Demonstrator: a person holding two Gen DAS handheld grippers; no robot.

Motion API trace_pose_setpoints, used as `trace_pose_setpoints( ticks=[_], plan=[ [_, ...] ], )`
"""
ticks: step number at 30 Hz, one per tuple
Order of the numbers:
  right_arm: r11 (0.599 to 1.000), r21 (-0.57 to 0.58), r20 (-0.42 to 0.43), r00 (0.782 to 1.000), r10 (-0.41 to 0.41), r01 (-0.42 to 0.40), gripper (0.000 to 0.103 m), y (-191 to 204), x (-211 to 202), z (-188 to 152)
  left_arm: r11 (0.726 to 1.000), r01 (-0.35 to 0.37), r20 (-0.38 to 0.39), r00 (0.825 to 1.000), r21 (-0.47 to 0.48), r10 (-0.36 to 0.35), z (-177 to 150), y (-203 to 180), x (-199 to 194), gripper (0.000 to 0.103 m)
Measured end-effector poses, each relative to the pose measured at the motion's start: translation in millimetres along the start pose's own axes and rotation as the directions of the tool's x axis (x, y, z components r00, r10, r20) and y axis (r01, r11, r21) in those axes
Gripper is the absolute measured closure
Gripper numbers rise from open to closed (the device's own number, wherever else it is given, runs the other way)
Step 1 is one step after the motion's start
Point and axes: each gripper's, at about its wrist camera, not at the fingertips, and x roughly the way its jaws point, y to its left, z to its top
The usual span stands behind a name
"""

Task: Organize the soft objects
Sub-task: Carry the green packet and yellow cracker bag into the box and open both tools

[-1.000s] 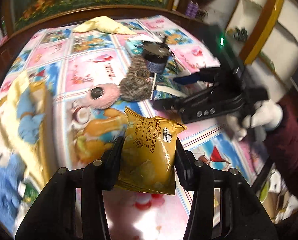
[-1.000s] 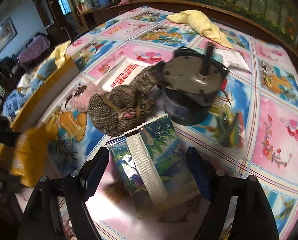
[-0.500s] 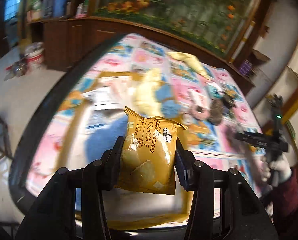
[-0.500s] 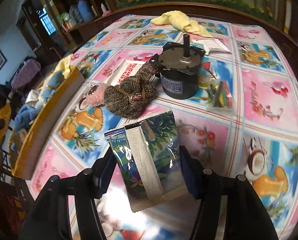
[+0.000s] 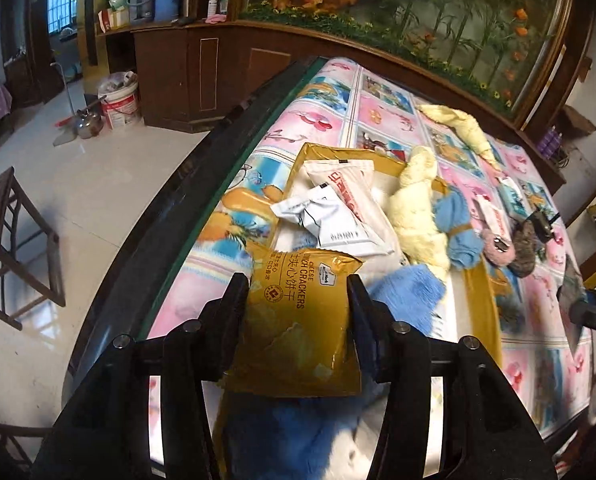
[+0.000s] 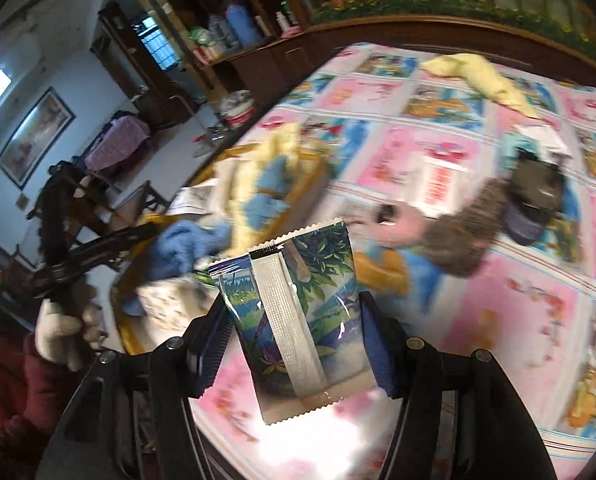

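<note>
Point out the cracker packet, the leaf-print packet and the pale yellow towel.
cracker packet (image 5: 298,320), left wrist view, middle of its gold front.
leaf-print packet (image 6: 298,312), right wrist view, on its silver seam.
pale yellow towel (image 5: 416,208), left wrist view, middle of its bunched folds.

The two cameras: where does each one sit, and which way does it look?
Left wrist: on the left claw, looking down at the tray; shows its cracker bag.
Right wrist: on the right claw, looking across the table; shows its leaf packet, a gloved hand.
Shared: tray, yellow cloth.
</note>
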Motion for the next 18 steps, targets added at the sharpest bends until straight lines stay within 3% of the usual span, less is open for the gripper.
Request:
trace_pose_setpoints(
  ticks=[4,6,9,13,18],
  plan=[
    [0.997,-0.020,-0.023,0.997,0.072,-0.072,0.042,37.8,28.6,14.9,1.000,-0.015,-0.106,0.994,0.011,0.016,4.2,0.6,36.6,0.035],
    [0.995,-0.024,-0.040,0.995,0.095,-0.096,0.042,53.8,45.0,21.2,0.998,0.034,-0.127,0.991,-0.060,-0.041,3.2,8.1,38.5,0.035],
    [0.993,-0.010,-0.065,0.991,0.115,-0.116,0.042,67.8,66.2,27.8,0.990,0.074,-0.084,0.993,-0.119,-0.085,2.1,15.4,23.3,0.035],
    [0.994,0.014,-0.097,0.989,0.108,-0.107,0.041,73.5,91.8,34.5,0.989,0.091,-0.013,0.996,-0.118,-0.093,-0.5,15.0,-3.7,0.035],
    [0.998,-0.062,-0.098,0.995,-0.002,-0.004,0.038,89.3,107.5,31.2,0.986,0.111,0.064,0.993,-0.125,-0.104,-6.7,17.3,-30.3,0.035]
  ],
)
